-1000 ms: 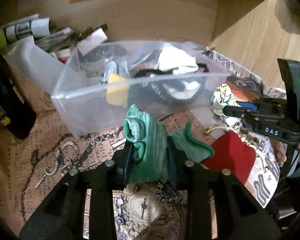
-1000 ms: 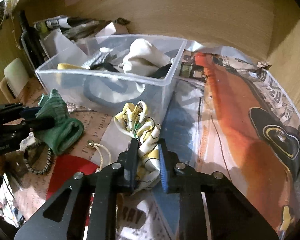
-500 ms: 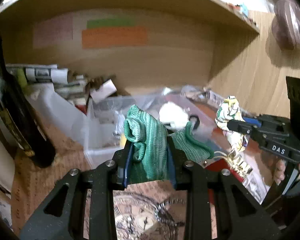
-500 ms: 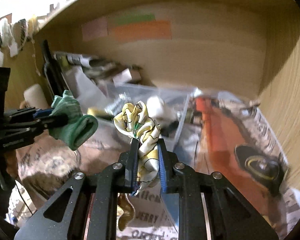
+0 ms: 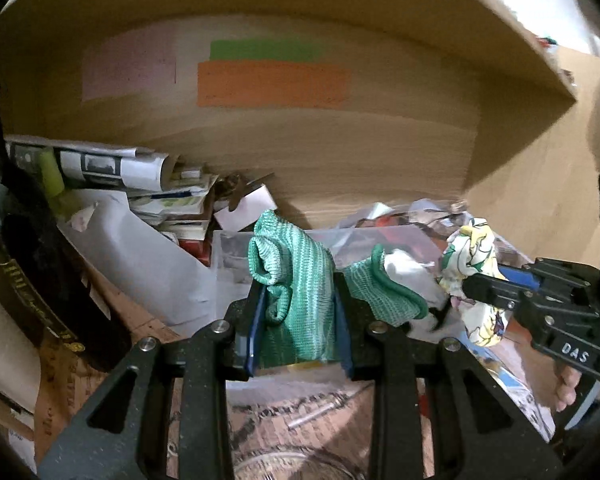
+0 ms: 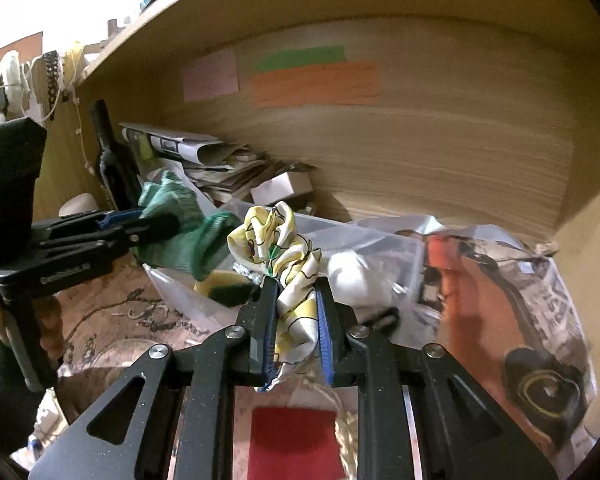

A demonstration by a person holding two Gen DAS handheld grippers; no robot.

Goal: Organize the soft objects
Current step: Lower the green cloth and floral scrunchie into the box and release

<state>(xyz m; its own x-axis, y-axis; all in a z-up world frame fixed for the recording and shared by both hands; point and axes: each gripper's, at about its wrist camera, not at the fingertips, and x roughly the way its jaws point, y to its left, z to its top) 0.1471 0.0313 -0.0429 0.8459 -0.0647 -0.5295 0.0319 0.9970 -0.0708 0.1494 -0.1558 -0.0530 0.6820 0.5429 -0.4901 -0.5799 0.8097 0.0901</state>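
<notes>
My left gripper [image 5: 298,300] is shut on a green knitted sock [image 5: 296,276] and holds it in the air in front of the clear plastic bin [image 5: 236,248]. The sock also shows in the right wrist view [image 6: 180,232]. My right gripper [image 6: 296,304] is shut on a yellow and white patterned cloth [image 6: 284,248], held above the near side of the bin [image 6: 380,240]. That cloth also shows at the right of the left wrist view [image 5: 472,264]. A white soft item [image 6: 348,276] lies inside the bin.
A dark bottle [image 5: 28,248] stands at the left. Rolled papers and a small box [image 5: 140,184] are piled behind the bin against the wooden back wall. A red pouch [image 6: 292,440] lies on the printed paper [image 6: 500,280] lining the shelf.
Both grippers have risen off the shelf floor with their cloths and tilted up, so the bin sits lower in view. The sock and the patterned cloth now hang near the bin.
</notes>
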